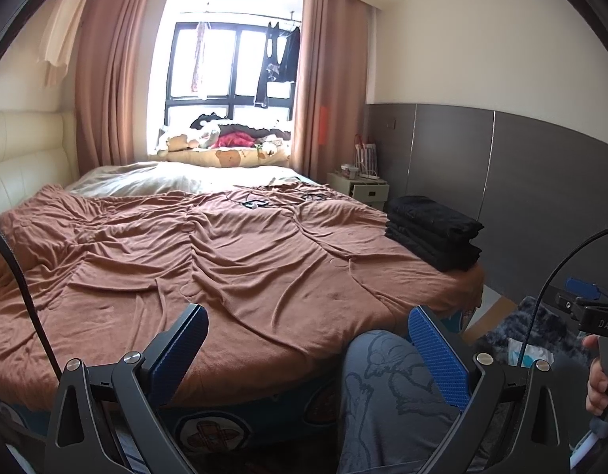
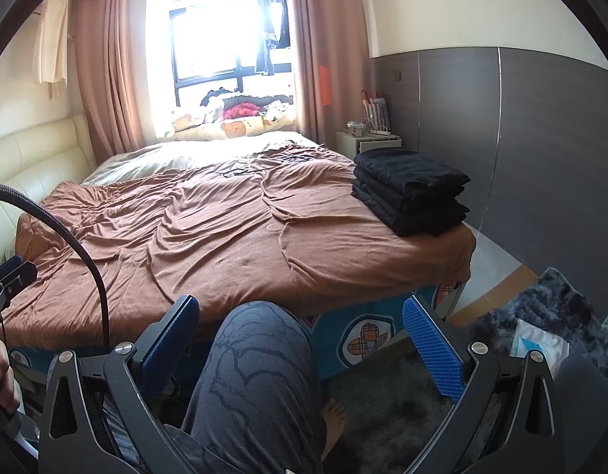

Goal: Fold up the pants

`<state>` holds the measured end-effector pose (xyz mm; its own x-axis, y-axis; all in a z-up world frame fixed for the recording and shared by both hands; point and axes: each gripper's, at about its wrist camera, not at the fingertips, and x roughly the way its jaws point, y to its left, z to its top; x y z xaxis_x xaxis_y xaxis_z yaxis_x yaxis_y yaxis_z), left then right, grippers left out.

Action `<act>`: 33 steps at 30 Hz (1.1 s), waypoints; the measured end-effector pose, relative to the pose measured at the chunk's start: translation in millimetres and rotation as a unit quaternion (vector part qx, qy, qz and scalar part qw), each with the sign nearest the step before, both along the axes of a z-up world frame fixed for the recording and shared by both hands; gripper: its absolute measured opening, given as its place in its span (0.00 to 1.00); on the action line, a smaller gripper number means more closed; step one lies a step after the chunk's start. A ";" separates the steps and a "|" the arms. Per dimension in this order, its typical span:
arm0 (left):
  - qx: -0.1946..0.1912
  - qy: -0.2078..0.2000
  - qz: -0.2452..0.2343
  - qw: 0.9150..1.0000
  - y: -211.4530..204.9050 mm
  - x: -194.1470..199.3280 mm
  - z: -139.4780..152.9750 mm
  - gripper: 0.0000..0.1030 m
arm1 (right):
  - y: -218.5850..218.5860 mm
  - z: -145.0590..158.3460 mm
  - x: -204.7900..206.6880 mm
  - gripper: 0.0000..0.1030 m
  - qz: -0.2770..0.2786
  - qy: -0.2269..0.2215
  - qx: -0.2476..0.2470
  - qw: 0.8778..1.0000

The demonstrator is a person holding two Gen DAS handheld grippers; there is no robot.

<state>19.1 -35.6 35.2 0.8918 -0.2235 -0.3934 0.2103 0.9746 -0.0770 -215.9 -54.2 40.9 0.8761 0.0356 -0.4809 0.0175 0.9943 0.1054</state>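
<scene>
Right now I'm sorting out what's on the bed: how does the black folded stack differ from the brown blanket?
The black folded stack is neat, layered and compact; the brown blanket is spread out and wrinkled. The stack sits at the bed's near right corner, on top of the blanket, which covers most of the bed. Both are soft fabric, and neither is held: the jaws of both grippers stand open.

A stack of folded pants (image 1: 434,231) lies on the bed (image 1: 225,245) at its 2 o'clock corner. A nightstand (image 1: 359,185) stands behind the stack, against the wall at 1 o'clock. Pillows (image 1: 221,154) line the window sill at 12 o'clock. The headboard (image 1: 23,158) runs along 9 o'clock. A rug (image 2: 541,308) lies on the floor at 4 o'clock, beside the bed.
</scene>
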 end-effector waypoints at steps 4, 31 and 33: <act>0.001 -0.001 -0.001 1.000 -0.6 -1.3 0.6 0.99 | -0.9 0.7 -1.0 1.00 0.000 -0.002 -0.001 1.000; -0.001 0.000 -0.006 1.000 -1.7 -7.1 2.2 0.99 | -7.1 -0.2 -3.9 1.00 0.000 -0.007 -0.007 1.000; -0.001 0.000 -0.006 1.000 -1.5 -7.2 2.2 0.99 | -7.1 -0.7 -3.6 1.00 0.002 -0.007 -0.008 1.000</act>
<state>11.9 -37.1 37.4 0.8893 -0.2345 -0.3927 0.2216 0.9720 -0.0785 -219.5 -61.4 40.2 0.8824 0.0313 -0.4694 0.0129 0.9958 0.0906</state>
